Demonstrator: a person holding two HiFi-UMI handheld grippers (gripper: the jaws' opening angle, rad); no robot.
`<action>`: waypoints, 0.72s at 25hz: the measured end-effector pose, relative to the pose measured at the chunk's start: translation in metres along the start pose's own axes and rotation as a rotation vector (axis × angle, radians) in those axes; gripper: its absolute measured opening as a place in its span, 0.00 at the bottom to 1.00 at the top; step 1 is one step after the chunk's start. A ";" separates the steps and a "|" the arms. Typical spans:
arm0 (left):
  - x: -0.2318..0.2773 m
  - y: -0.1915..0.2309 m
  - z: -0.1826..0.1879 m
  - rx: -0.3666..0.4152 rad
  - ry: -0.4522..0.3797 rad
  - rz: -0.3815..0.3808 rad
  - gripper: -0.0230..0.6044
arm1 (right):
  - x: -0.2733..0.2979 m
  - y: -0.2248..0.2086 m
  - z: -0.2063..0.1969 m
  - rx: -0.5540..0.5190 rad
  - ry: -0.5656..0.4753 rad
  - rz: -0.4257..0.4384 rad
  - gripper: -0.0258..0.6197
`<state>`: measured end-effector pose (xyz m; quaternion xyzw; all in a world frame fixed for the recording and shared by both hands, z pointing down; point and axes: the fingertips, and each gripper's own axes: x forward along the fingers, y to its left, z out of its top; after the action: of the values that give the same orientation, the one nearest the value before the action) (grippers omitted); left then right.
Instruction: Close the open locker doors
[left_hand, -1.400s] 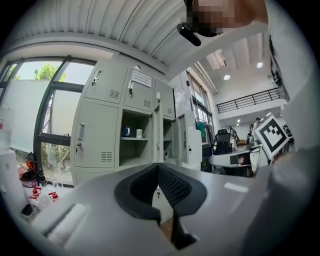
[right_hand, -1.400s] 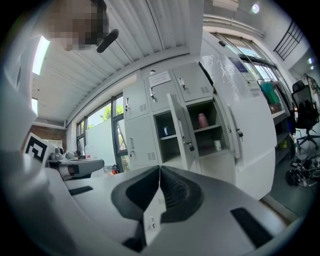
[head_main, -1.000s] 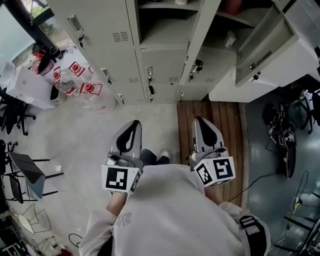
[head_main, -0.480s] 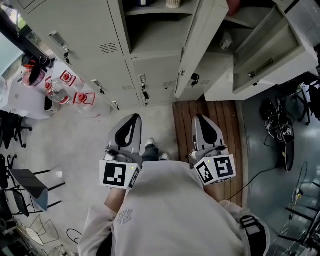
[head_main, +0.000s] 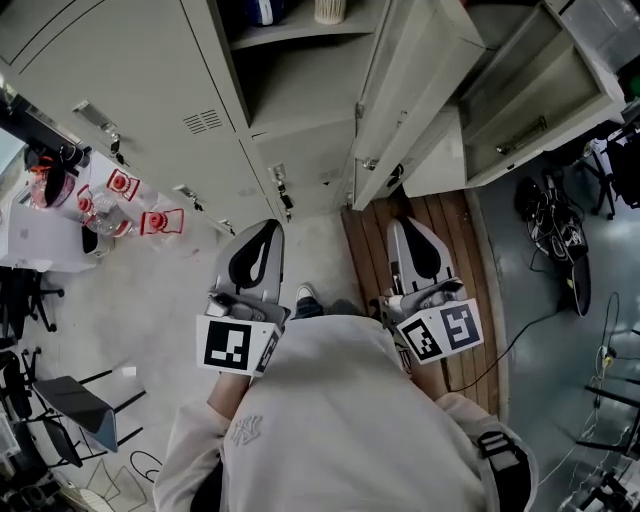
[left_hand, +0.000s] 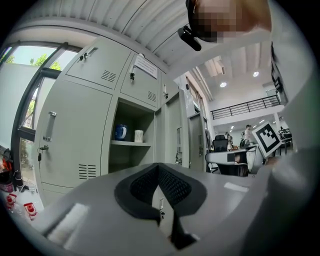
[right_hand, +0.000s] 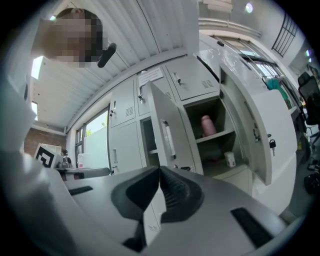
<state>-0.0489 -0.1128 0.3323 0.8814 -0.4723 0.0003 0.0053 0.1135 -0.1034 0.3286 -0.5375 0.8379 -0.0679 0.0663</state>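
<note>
A bank of grey lockers (head_main: 140, 90) stands ahead. One middle door (head_main: 405, 90) hangs open toward me; its long handle shows in the right gripper view (right_hand: 167, 135). A second door (head_main: 535, 95) swings open further right. The left open compartment holds a blue mug (left_hand: 120, 132) and a white cup (left_hand: 138, 135). The right one holds a pink bottle (right_hand: 207, 125). My left gripper (head_main: 262, 230) is shut and empty, short of the lockers. My right gripper (head_main: 408, 230) is also shut and empty, below the middle door's lower edge.
Water bottles with red labels (head_main: 120, 195) lie on the floor at the left by a white table. A wooden platform (head_main: 470, 290) runs under the right lockers. Dark chairs (head_main: 70, 410) stand at the lower left, and cables and bags (head_main: 560, 240) lie at the right.
The lockers have drawn closer and larger in the head view. Both grippers have moved forward toward them, still shut and side by side.
</note>
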 end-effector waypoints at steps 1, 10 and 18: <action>0.000 0.001 0.000 -0.002 -0.002 -0.005 0.05 | 0.002 0.001 0.001 -0.001 -0.003 0.004 0.06; -0.002 0.013 0.010 -0.005 -0.029 0.029 0.05 | 0.015 -0.009 0.023 -0.114 -0.013 0.032 0.06; 0.010 0.015 0.016 -0.009 -0.035 0.050 0.05 | 0.035 -0.019 0.042 -0.033 0.012 0.258 0.19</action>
<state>-0.0556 -0.1296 0.3163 0.8691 -0.4944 -0.0172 0.0007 0.1240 -0.1446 0.2897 -0.4261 0.9014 -0.0483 0.0609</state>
